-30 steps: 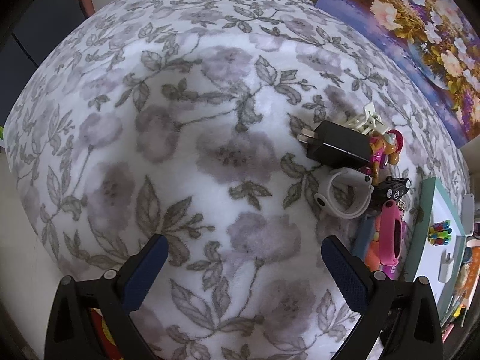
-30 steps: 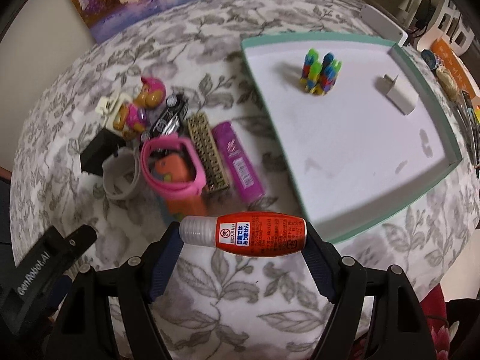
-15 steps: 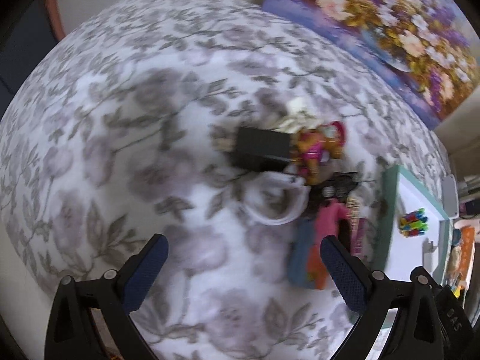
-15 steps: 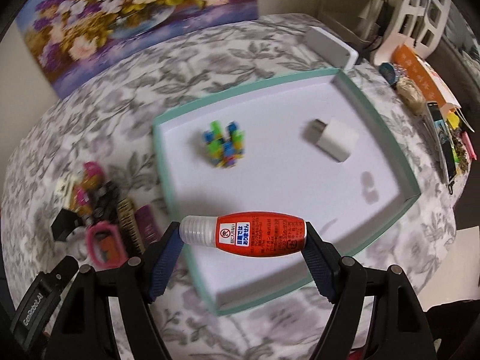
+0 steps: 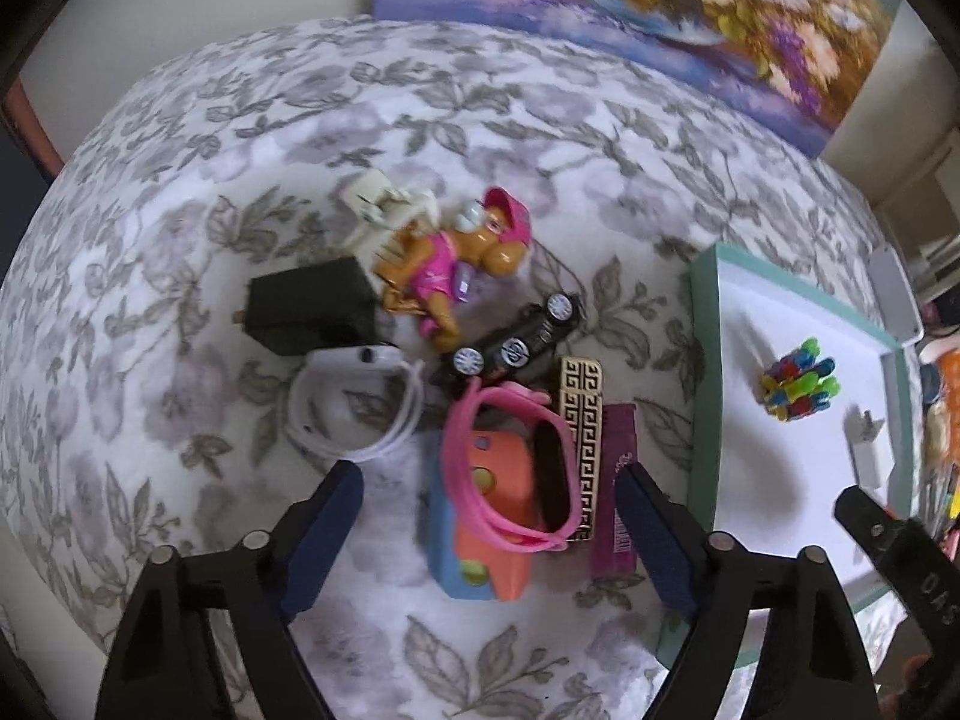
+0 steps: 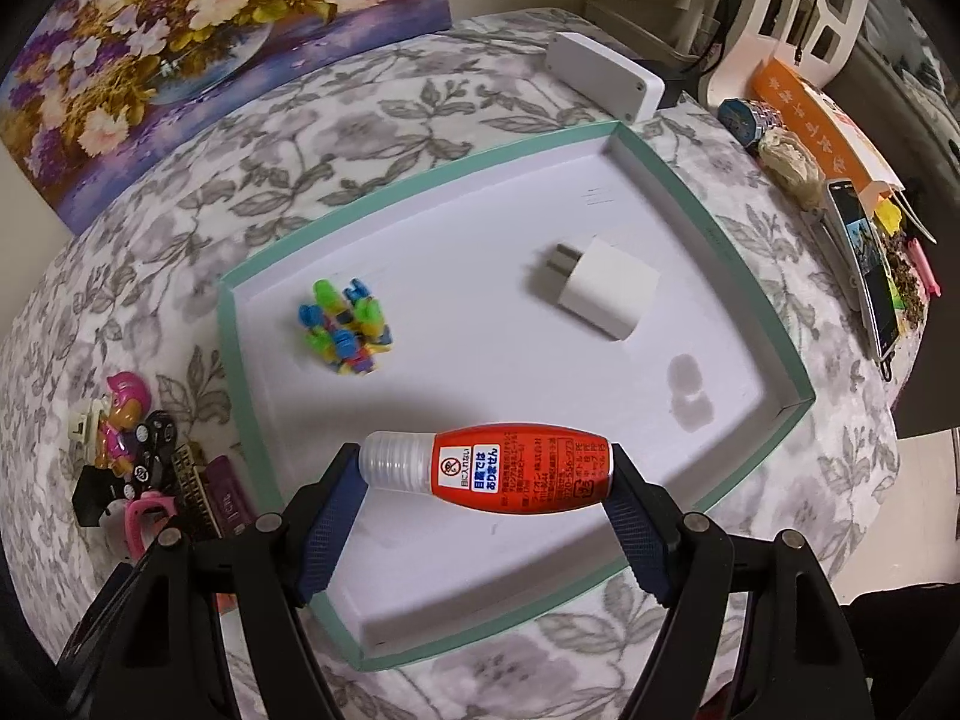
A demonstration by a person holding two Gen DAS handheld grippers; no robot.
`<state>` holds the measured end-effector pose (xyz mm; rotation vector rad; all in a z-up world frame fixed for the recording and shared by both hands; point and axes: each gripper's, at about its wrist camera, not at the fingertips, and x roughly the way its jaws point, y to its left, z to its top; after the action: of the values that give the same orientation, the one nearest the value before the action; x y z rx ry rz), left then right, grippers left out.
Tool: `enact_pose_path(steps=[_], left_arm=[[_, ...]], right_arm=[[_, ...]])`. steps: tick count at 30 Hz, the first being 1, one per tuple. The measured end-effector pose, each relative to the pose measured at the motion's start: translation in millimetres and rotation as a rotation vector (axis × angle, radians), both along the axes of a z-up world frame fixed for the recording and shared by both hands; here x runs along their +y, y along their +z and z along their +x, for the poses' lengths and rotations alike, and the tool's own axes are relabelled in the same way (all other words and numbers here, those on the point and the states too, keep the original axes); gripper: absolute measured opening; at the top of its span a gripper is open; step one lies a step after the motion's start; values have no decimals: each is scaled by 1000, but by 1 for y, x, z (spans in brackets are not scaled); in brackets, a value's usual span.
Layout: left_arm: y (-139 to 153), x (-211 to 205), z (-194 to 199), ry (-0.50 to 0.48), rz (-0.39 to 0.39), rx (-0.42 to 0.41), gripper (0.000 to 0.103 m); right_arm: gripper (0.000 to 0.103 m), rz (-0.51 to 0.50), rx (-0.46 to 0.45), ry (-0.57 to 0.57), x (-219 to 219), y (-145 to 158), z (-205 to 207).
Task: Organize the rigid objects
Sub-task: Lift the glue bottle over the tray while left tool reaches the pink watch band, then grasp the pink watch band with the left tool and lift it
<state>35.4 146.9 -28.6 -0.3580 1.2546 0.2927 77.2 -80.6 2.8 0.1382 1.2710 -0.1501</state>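
Note:
My right gripper [image 6: 486, 498] is shut on a small red bottle [image 6: 510, 471] with a clear cap, held sideways above the near part of the teal-rimmed white tray [image 6: 708, 228]. In the tray lie a colourful block cluster [image 6: 345, 327] and a white charger [image 6: 606, 288]. My left gripper [image 5: 492, 516] is open, with an orange and blue toy [image 5: 486, 516] and a pink band [image 5: 510, 468] between its fingers. Beyond them lie a black toy car [image 5: 516, 348], a dog figure [image 5: 450, 264], a black adapter [image 5: 306, 306], a white band [image 5: 354, 408], a gold patterned bar [image 5: 579, 432] and a purple lighter [image 5: 618, 492].
A flower painting [image 6: 180, 48] leans at the back of the floral cloth. A white box [image 6: 600, 75] sits past the tray's far corner. A phone [image 6: 864, 258], papers and small clutter line the right side. The tray's edge [image 5: 702, 360] lies right of the pile.
My right gripper has carried the red bottle from above the pile rightward to over the tray. My left gripper has swung right and closer, so the pile now sits between its fingers.

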Motion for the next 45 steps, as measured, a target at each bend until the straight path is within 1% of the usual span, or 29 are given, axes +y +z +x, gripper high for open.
enact_pose_path(steps=[3, 5, 6, 7, 10, 11, 16, 19, 22, 23, 24, 25, 28, 30, 31, 33, 35, 38, 40, 45], left_arm=[[-5, -8, 5, -14, 19, 10, 79], [-8, -13, 8, -23, 35, 17, 70], [-9, -15, 9, -28, 42, 20, 68], [-11, -17, 9, -32, 49, 23, 63], [-13, -19, 11, -32, 77, 33, 55], [-13, -19, 11, -31, 84, 32, 54], [-8, -13, 7, -5, 53, 11, 53], [3, -10, 5, 4, 54, -19, 53], [19, -12, 3, 1, 54, -67, 52], [24, -13, 2, -5, 53, -82, 49], [29, -16, 2, -14, 51, -100, 38], [33, -18, 3, -22, 47, -112, 23], [40, -28, 8, -53, 50, -137, 24], [41, -35, 10, -78, 51, -140, 22], [40, -38, 10, -86, 50, -139, 17], [37, -40, 12, -93, 38, -135, 14], [35, -38, 11, -79, 27, -131, 11], [35, -35, 9, -65, 9, -136, 10], [35, -34, 9, -62, 20, -144, 10], [26, -33, 11, -64, 9, -113, 13]], right_arm=[[79, 4, 3, -4, -4, -1, 1], [79, 7, 7, -4, -5, -2, 1], [79, 9, 10, -4, -5, -3, 1], [79, 9, 11, -3, -5, -3, 2], [79, 17, 16, -2, -6, -4, 2], [79, 21, 17, -2, -6, -4, 2], [79, 27, 17, -5, -7, -4, 2], [79, 33, 15, -12, -11, -3, 2], [79, 39, 8, -19, -15, 0, 3], [79, 43, 8, -22, -18, 0, 4], [79, 45, 10, -25, -20, -1, 4], [79, 49, 15, -32, -24, -2, 5], [79, 56, 28, -56, -36, -5, 6], [79, 52, 33, -73, -43, -6, 6], [79, 47, 33, -80, -45, -7, 7], [79, 42, 31, -88, -49, -7, 7], [79, 51, 34, -92, -51, -8, 7], [79, 57, 38, -86, -50, -9, 8], [79, 58, 39, -81, -48, -9, 8], [79, 59, 40, -85, -48, -10, 8]])
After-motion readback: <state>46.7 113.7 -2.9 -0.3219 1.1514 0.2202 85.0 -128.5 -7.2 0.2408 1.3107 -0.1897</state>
